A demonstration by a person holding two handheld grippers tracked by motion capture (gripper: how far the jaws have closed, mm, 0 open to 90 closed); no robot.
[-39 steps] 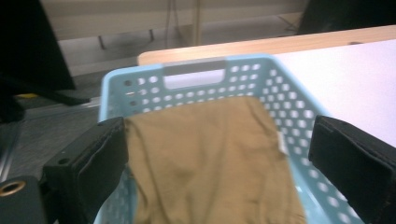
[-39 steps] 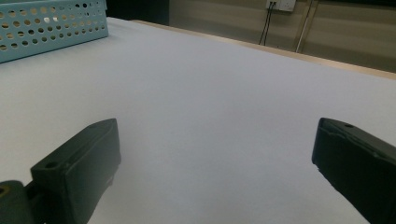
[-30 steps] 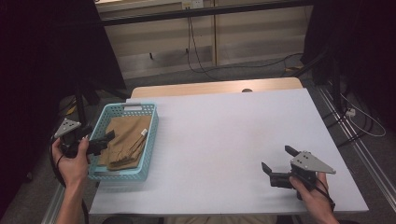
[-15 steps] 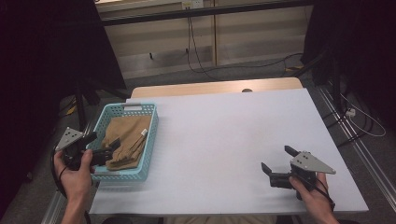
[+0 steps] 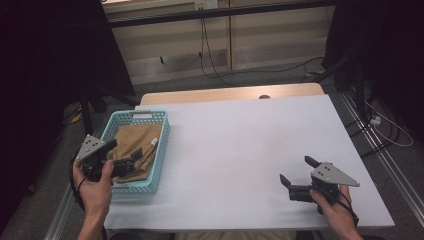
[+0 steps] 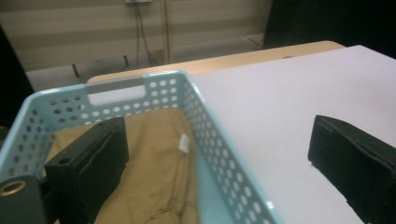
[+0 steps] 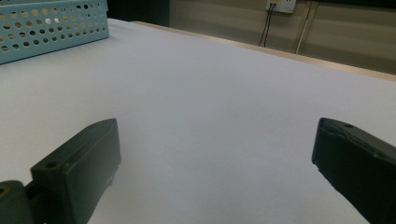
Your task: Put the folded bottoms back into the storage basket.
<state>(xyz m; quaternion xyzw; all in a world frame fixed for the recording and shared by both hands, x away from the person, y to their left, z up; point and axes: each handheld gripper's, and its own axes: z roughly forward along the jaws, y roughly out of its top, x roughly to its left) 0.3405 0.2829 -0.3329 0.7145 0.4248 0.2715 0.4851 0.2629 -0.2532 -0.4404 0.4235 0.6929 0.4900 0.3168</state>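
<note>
Left gripper [image 5: 122, 162] has pulled back to the basket's [image 5: 159, 150] near end, jaws apart astride its wall; tan cloth [image 6: 163, 177] just ahead looks soft, light, so pinch a fold

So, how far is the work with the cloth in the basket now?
Nothing looks done: the tan cloth lies folded inside the blue basket. In hand: the left gripper, jaws open, straddles the basket's wall above the cloth. Gripping and lifting it out remain. The right gripper waits open over the white table.
</note>
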